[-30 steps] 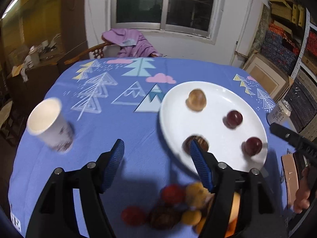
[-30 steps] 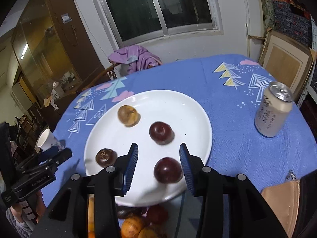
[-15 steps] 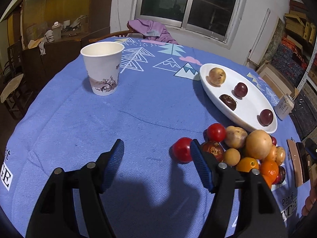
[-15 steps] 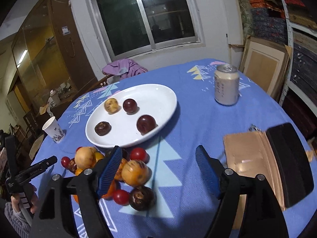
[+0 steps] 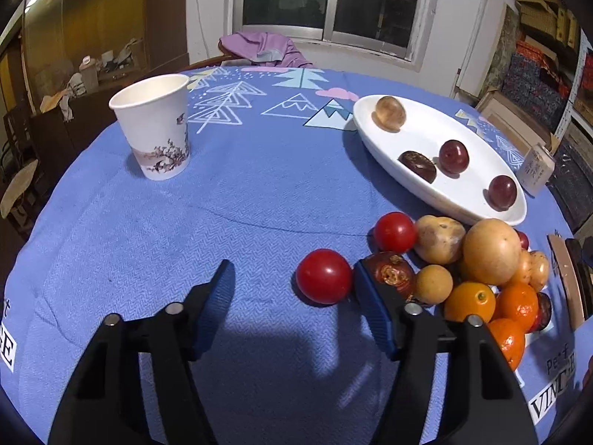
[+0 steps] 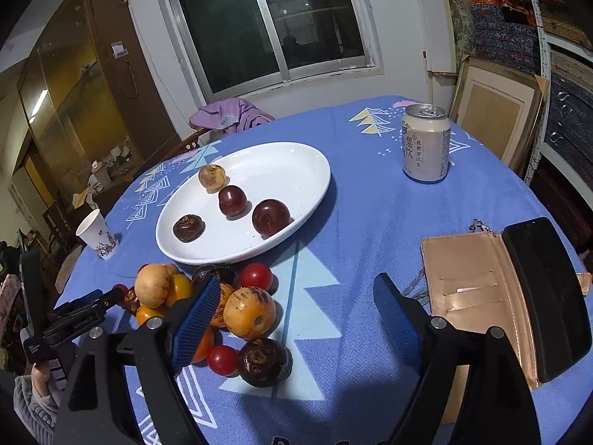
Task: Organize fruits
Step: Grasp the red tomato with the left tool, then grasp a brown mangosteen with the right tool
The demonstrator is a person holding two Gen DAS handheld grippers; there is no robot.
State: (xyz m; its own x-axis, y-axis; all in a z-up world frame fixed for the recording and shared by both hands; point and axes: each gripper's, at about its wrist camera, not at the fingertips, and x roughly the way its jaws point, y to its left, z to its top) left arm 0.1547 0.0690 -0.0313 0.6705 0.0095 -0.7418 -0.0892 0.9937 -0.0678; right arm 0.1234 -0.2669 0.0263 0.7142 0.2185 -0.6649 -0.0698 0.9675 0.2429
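A: A dark window stands behind the round worktop (image 5: 241, 200) with its blue tree-print cloth. From the left wrist, what do you get?

B: The paper cup (image 5: 153, 126) up close, and the left gripper (image 5: 292, 283), fingers partly apart and just closing in, nothing held; a red tomato (image 5: 323, 276) sits between them, nearer the right-hand finger.

A: The right wrist shows more: an open wallet case (image 6: 478, 289) and the whole drink can (image 6: 426, 142).

B: And its fingers?

A: The right gripper (image 6: 296, 296) gapes wide, just opened, empty, beside the fruit pile (image 6: 222, 304). The white plate (image 6: 296, 163) holds four fruits.
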